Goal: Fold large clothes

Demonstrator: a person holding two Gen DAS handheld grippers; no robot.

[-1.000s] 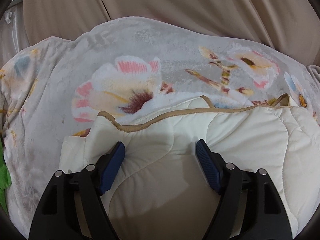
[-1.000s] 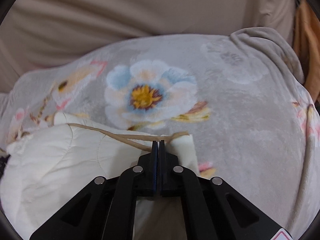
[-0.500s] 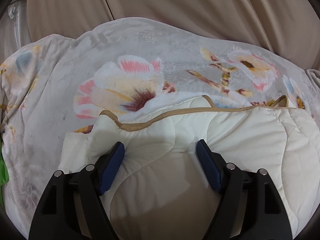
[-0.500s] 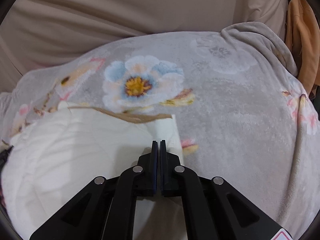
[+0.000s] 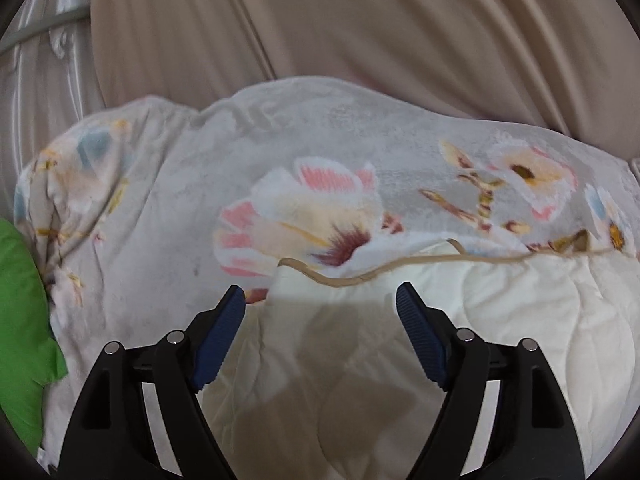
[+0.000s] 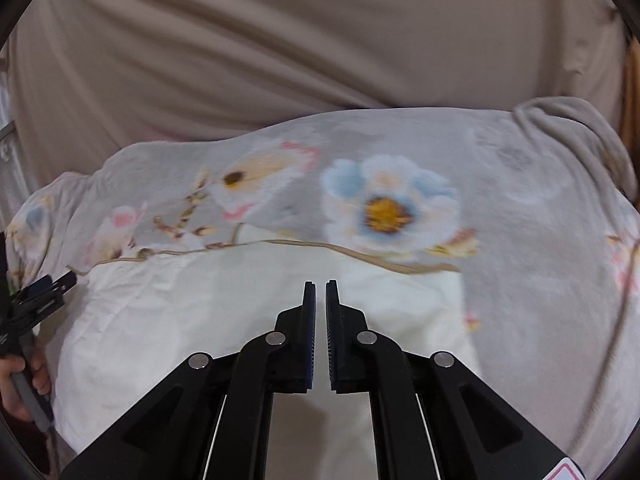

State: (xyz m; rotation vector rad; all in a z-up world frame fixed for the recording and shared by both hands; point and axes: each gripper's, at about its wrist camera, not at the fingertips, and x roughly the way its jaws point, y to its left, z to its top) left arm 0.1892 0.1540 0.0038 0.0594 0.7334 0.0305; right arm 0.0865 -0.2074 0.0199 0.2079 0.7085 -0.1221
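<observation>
Left gripper (image 5: 320, 300): fingers well apart, blue pads facing each other across a wide gap; the jaws have just been opening a little further. Nothing is pinched between them. The cream cloth lies below and beyond the gap, not pressed by either pad.
Left fingers (image 5: 420, 344): black arms with ribbed blue pads, tips held above the near edge of the garment.
Right gripper (image 6: 320, 286): fingers nearly together, with only a thin slit between the pads; the jaws have just been parting slightly. No fabric shows in the slit, and the tips sit clear of the cloth.
Right fingers (image 6: 308, 320): black, with dark blue ribbed pads on their inner faces.
Cream quilted garment (image 5: 500, 320): lying spread on the blanket, right under both grippers; its tan trimmed edge (image 6: 360, 256) runs in a wavy line across the far side.
Floral blanket (image 5: 180, 200): grey, plush, printed with pink, blue and yellow flowers, under the garment.
Beige drape (image 6: 280, 60): hanging behind the blanket.
Green cloth (image 5: 20, 312): at the left border, beside the blanket.
Person's hand (image 6: 16, 380): at the left border of the right wrist view, gripping the left gripper's handle.
</observation>
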